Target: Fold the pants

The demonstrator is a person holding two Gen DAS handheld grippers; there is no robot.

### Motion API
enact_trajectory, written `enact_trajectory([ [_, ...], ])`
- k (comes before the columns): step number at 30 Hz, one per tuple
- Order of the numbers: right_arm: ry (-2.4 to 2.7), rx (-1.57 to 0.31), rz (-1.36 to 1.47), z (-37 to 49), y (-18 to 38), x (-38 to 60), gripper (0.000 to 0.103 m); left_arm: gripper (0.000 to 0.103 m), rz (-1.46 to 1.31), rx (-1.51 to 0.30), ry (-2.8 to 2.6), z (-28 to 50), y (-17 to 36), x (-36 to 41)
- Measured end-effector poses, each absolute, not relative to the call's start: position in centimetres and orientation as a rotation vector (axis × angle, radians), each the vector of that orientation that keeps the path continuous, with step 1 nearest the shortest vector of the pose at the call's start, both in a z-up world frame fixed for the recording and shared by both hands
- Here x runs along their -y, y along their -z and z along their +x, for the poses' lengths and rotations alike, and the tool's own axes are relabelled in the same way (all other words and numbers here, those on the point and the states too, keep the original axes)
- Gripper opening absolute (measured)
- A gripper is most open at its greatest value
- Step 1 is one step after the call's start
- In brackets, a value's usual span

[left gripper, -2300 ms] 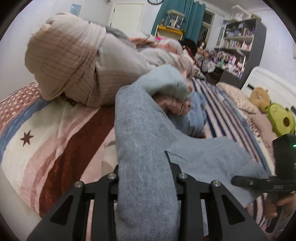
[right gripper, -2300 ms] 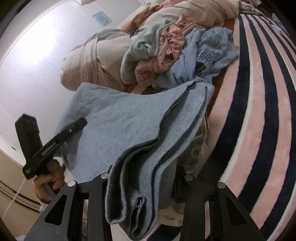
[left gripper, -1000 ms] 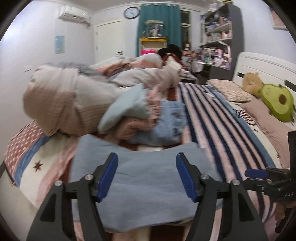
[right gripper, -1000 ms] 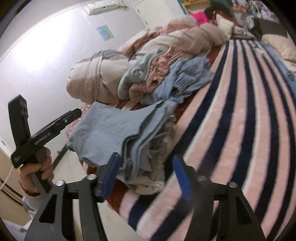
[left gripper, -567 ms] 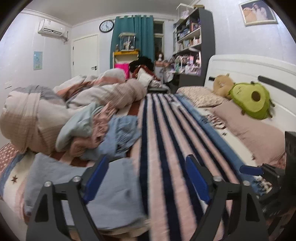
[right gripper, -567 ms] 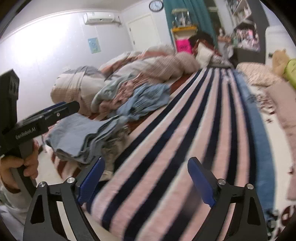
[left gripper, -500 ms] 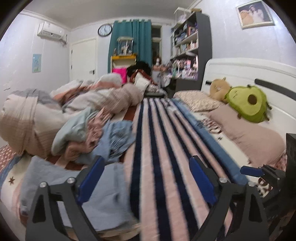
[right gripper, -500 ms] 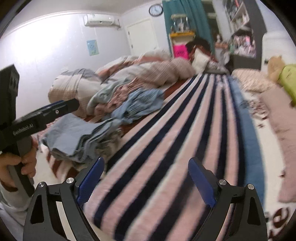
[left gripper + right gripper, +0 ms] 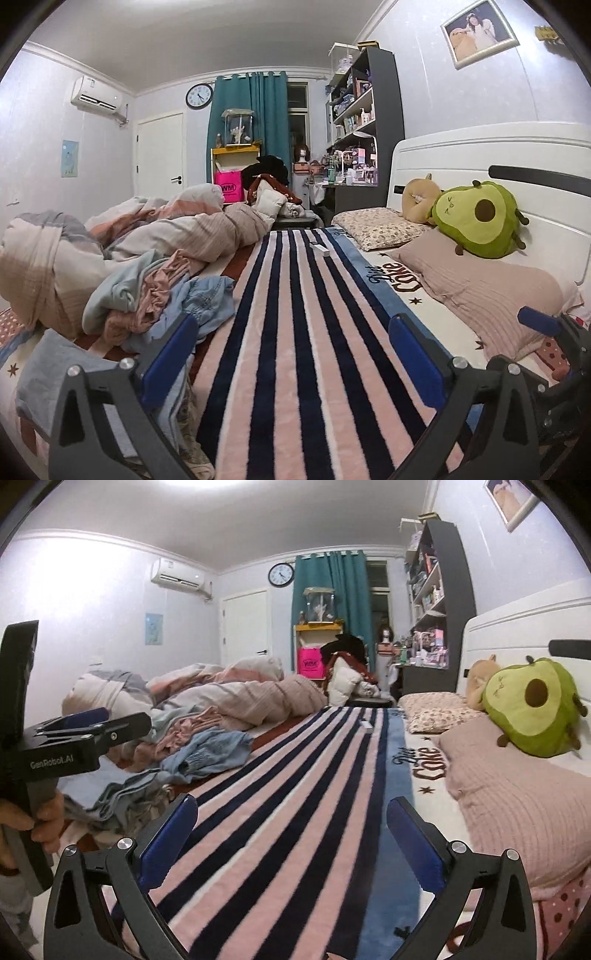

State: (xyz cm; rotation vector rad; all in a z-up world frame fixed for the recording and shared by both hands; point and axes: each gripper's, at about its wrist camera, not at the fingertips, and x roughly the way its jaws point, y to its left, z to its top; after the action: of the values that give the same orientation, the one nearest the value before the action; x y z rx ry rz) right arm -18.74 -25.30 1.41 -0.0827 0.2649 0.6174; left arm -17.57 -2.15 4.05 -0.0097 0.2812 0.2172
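The folded grey-blue pants (image 9: 55, 362) lie in a flat stack at the bed's near left corner; the right wrist view shows their layered edge (image 9: 118, 797). My left gripper (image 9: 291, 332) hangs over the striped blanket to the right of the pants. Its jaws are opening wide and nothing is between them. My right gripper (image 9: 290, 812) is over the same blanket, further right, jaws also opening and holding nothing. The left gripper (image 9: 110, 718) shows side-on at the left of the right wrist view, held by a hand. One blue fingertip (image 9: 535, 321) of the right gripper shows at the left wrist view's right edge.
A heap of loose clothes (image 9: 155, 295) lies just behind the pants, with a bunched duvet (image 9: 184, 229) beyond it. The pink and navy striped blanket (image 9: 295, 295) runs down the bed. Pillows (image 9: 480, 288), an avocado plush (image 9: 476, 218) and the white headboard (image 9: 517, 147) line the right side.
Both grippers let go of the folded pants, which stay on the bed's corner. They opened wide and swung right, from over the pants to over the striped blanket.
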Motion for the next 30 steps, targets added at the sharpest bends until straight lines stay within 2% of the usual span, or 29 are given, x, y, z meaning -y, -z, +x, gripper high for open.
enact_trajectory([
  [30, -0.57, -0.303, -0.048, -18.69, -1.39, 26.26, 0.102, 0.102, -0.019, -0.296, -0.194, -16.98, -3.23, 3.12],
])
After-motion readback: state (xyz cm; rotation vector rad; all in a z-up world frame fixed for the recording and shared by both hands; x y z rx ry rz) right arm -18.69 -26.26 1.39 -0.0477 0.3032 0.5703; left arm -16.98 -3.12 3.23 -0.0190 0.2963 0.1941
